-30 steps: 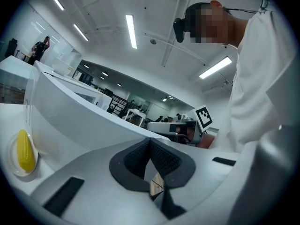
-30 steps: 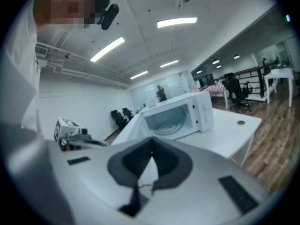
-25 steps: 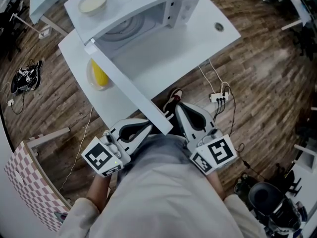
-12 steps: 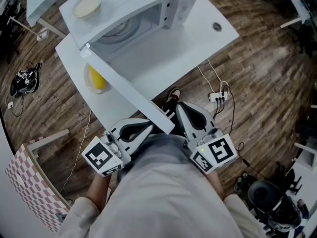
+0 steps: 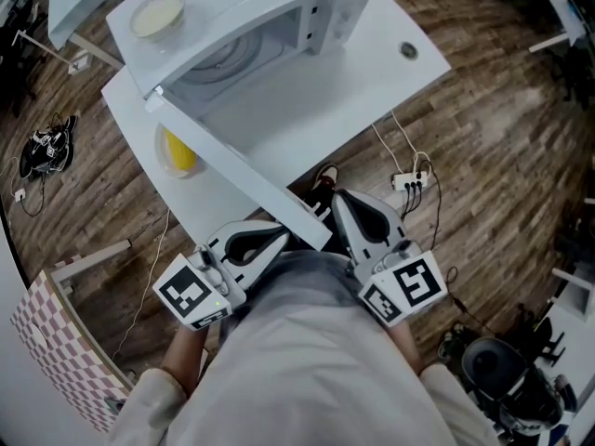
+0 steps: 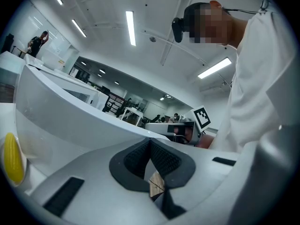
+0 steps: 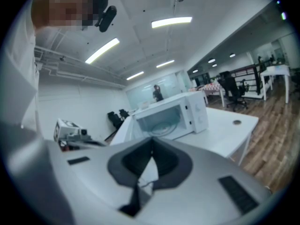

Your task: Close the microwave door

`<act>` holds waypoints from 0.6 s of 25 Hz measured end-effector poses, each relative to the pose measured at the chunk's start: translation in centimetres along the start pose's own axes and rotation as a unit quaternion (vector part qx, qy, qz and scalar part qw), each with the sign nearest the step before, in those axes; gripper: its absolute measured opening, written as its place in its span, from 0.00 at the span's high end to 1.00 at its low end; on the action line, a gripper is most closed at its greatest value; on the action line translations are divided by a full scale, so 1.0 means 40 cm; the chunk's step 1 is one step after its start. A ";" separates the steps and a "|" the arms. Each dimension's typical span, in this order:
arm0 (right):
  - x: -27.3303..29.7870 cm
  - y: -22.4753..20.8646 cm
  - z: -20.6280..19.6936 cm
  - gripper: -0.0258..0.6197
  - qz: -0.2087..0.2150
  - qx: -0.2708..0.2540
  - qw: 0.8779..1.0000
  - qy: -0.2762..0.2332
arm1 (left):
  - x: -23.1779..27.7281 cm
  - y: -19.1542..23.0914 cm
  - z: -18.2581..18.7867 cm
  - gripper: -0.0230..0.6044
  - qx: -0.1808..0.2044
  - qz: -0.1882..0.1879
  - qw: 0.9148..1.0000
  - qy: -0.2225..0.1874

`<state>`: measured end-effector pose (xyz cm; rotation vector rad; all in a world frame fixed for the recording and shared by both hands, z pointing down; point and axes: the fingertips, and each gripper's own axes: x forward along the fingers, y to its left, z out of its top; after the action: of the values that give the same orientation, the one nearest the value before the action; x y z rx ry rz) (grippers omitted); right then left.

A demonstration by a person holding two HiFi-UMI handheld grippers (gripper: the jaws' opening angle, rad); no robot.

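The microwave (image 5: 244, 28) sat on the counter (image 5: 381, 68) with its door (image 5: 237, 165) swung wide open; the left gripper (image 5: 277, 237) and right gripper (image 5: 337, 203) hung beside the door's free edge, fingers pressed together, empty, likely about to push it toward the microwave.

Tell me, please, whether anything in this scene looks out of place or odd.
The microwave door stands wide open, swung out over the table. A bowl sits on top of the microwave, an unusual spot. Nothing looks spilled or broken.
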<state>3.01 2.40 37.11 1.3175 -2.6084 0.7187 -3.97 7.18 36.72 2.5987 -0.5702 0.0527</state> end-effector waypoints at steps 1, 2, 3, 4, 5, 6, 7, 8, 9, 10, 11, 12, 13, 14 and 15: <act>0.000 -0.004 0.001 0.93 0.000 0.000 1.000 0.000 | 0.003 0.001 0.001 0.94 0.000 0.000 1.000 0.000; 0.000 -0.008 0.001 0.93 -0.001 0.000 1.000 0.001 | 0.006 0.003 0.001 0.94 -0.001 0.000 1.000 0.001; 0.000 -0.012 0.002 0.93 -0.002 0.000 1.000 0.001 | 0.009 0.003 0.002 0.94 -0.001 0.000 1.000 0.001; -0.001 -0.015 0.002 0.93 -0.003 0.000 1.000 0.001 | 0.012 0.004 0.003 0.94 -0.001 -0.001 1.000 0.001; -0.001 -0.018 0.003 0.93 -0.004 0.001 1.000 0.000 | 0.014 0.005 0.003 0.94 -0.002 -0.002 1.000 0.001; -0.002 -0.020 0.004 0.93 -0.004 0.002 1.000 0.000 | 0.016 0.005 0.004 0.94 -0.001 -0.002 1.000 0.002; -0.001 -0.023 0.005 0.93 -0.005 0.002 1.000 0.000 | 0.018 0.006 0.005 0.94 -0.001 -0.003 1.000 0.002; -0.001 -0.025 0.006 0.93 -0.006 0.003 1.000 0.000 | 0.020 0.007 0.005 0.94 -0.002 -0.004 1.000 0.002; -0.001 -0.027 0.007 0.93 -0.007 0.002 1.000 0.000 | 0.023 0.008 0.006 0.94 -0.002 -0.005 1.000 0.002; 0.000 -0.029 0.008 0.93 -0.008 0.001 1.000 0.000 | 0.025 0.009 0.007 0.94 -0.002 -0.005 1.000 0.002; -0.001 -0.031 0.009 0.93 -0.008 0.000 1.000 0.001 | 0.027 0.010 0.009 0.94 -0.002 -0.005 1.000 0.002; -0.001 -0.032 0.010 0.93 -0.009 0.000 1.000 0.001 | 0.028 0.011 0.011 0.94 -0.002 -0.006 1.000 0.001; -0.002 -0.032 0.012 0.93 -0.010 0.000 1.000 0.001 | 0.029 0.011 0.013 0.94 -0.003 -0.006 1.000 0.001; -0.002 -0.034 0.013 0.93 -0.010 0.001 1.000 0.001 | 0.030 0.013 0.015 0.94 -0.003 -0.006 1.000 0.000; -0.002 -0.035 0.015 0.93 -0.011 0.001 1.000 0.000 | 0.031 0.015 0.017 0.94 -0.004 -0.006 1.000 0.000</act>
<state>4.24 1.46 37.05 1.3444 -2.5894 0.7197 -3.12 5.91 36.52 2.5945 -0.5529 0.0472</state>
